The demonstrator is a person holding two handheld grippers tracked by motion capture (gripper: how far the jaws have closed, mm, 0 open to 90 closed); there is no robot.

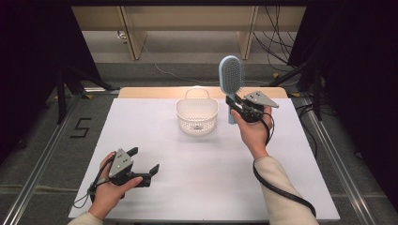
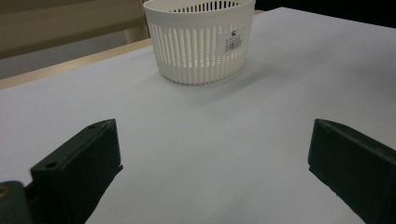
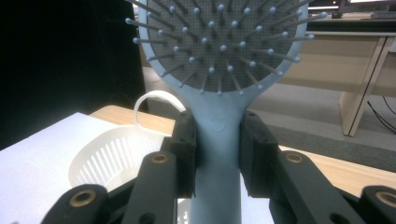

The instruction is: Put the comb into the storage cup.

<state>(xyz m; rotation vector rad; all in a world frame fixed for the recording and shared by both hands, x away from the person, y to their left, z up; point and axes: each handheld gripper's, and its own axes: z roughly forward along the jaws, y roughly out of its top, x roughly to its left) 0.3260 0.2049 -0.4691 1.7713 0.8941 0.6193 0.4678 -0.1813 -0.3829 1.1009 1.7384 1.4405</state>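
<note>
Right claw (image 1: 233,104): clamped on hairbrush (image 1: 231,75) handle, upright.
Left claw (image 1: 143,160): open, empty.
Advice: hairbrush is to be lowered squarely into basket (image 1: 197,123).

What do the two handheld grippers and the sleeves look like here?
Both the left gripper and the right gripper are black, each with two blocky jaws, brass-coloured pivot pins and a grey three-cornered plate on top. A black cable trails from each. The sleeves are cream.

Your hairbrush (image 1: 231,77) is standing upright just right of the basket (image 1: 197,117), which is sitting mid-table (image 1: 155,140), toward the far edge.
</note>
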